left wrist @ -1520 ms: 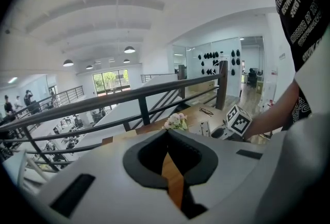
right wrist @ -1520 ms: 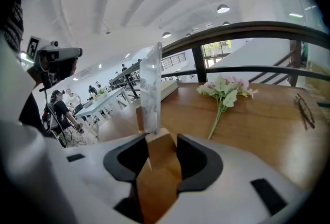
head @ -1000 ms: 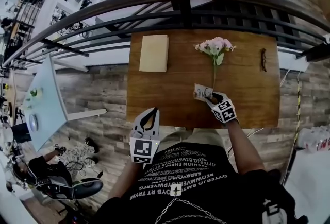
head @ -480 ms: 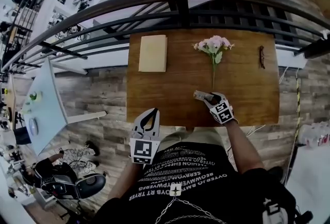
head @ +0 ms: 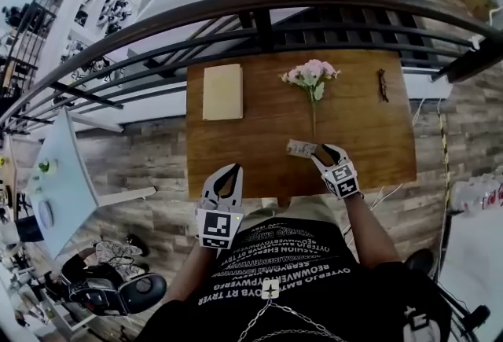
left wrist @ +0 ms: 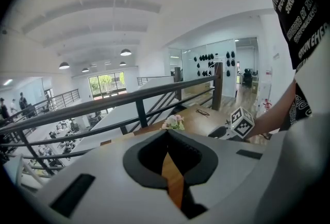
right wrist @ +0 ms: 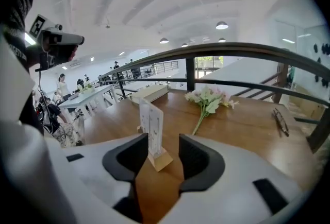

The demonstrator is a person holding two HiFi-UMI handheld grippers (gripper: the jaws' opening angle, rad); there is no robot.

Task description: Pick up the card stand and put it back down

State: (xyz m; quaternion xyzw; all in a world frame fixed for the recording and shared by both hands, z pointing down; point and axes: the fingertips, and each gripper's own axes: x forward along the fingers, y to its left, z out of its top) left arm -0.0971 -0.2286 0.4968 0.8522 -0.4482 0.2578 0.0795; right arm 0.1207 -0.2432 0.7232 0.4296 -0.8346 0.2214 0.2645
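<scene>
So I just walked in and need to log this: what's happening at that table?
A person holds a gripper in each hand at a wooden table. The right gripper is open around the card stand, which stands upright on the table between its jaws. The left gripper is shut and empty, held near the table's front edge. A book and flowers lie farther back.

The card stand [right wrist: 151, 127], gripped and raised off the wooden table [right wrist: 242, 130] by the right gripper [right wrist: 162, 152] a second ago, has come back down and now rests upright on its wooden base. The gripper's jaws have since parted. The stand is left between them, close beside the left jaw, with a clear gap to the right one. From the head view, its card now shows only as a thin strip just ahead of the jaws.
</scene>
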